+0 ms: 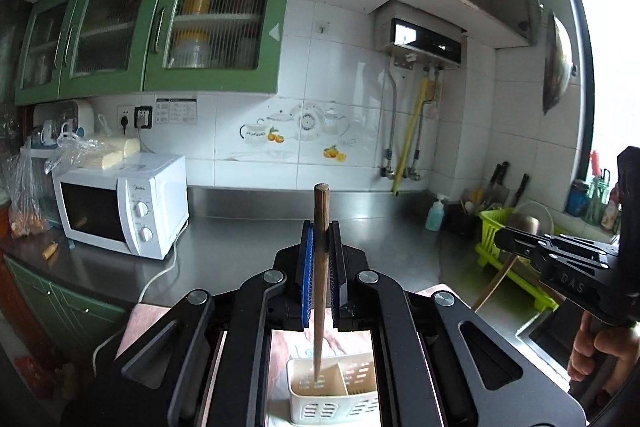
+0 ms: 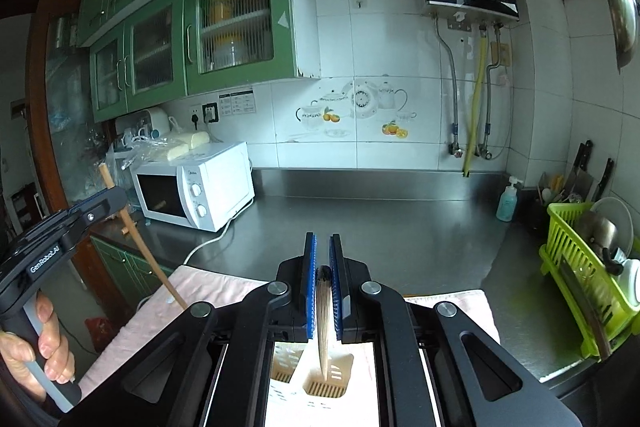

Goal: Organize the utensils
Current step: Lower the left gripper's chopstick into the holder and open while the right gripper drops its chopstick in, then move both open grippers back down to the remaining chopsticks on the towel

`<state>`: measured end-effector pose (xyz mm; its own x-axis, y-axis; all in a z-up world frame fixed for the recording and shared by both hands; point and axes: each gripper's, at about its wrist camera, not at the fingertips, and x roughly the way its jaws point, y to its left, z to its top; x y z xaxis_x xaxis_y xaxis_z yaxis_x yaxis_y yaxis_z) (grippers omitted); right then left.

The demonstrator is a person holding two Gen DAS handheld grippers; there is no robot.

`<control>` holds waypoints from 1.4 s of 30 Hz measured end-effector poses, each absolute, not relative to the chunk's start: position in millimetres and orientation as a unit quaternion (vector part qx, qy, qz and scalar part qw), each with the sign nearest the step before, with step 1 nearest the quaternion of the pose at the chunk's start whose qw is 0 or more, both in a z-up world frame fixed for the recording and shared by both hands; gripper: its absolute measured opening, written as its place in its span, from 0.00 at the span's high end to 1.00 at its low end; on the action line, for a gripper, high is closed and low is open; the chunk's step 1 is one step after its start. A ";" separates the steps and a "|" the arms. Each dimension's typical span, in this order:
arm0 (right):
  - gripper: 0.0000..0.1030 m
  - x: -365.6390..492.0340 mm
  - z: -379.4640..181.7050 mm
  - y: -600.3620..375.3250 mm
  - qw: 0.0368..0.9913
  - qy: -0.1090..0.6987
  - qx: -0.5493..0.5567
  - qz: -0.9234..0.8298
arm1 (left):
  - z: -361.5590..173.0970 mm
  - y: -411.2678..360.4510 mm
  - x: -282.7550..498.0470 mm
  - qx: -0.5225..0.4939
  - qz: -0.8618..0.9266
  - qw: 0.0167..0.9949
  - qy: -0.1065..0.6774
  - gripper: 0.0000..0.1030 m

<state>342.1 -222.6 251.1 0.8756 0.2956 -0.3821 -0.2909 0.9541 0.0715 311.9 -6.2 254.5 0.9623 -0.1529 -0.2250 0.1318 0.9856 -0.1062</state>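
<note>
The left gripper (image 1: 320, 227) is clamped on a dark brown wooden chopstick (image 1: 320, 267), whose tip hangs over the white slotted plastic utensil holder (image 1: 332, 407) directly below. The right gripper (image 2: 322, 241) pinches a lighter wooden chopstick (image 2: 324, 323) above the same holder's other compartment.

Dark wooden chopstick (image 1: 320, 267) (upright, tip down) above white caddy (image 1: 334, 393)

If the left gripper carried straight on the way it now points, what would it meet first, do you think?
Probably the bare steel countertop ahead, then the white tiled wall. Nothing stands between in this view, though depth is hard to judge. The left gripper holds a dark wooden chopstick.
</note>
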 end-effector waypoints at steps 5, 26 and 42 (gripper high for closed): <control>0.94 356.7 226.5 -217.9 0.962 0.223 0.005 0.154 | 230.4 -2.8 329.1 -0.046 -0.071 0.986 0.141 0.95; 0.69 298.2 200.2 -234.1 0.959 0.241 -0.017 0.150 | 208.1 -3.4 293.2 -0.045 -0.068 0.977 0.199 0.86; 0.75 133.6 56.4 -233.8 0.911 0.365 -0.021 0.190 | 138.7 -1.7 155.5 -0.044 -0.055 0.964 0.257 0.65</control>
<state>133.6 -233.8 56.4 0.6617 0.3313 -0.6726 -0.3615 0.9269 0.1010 155.5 -1.7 138.7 0.8619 -0.1279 -0.4906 0.0829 0.9902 -0.1124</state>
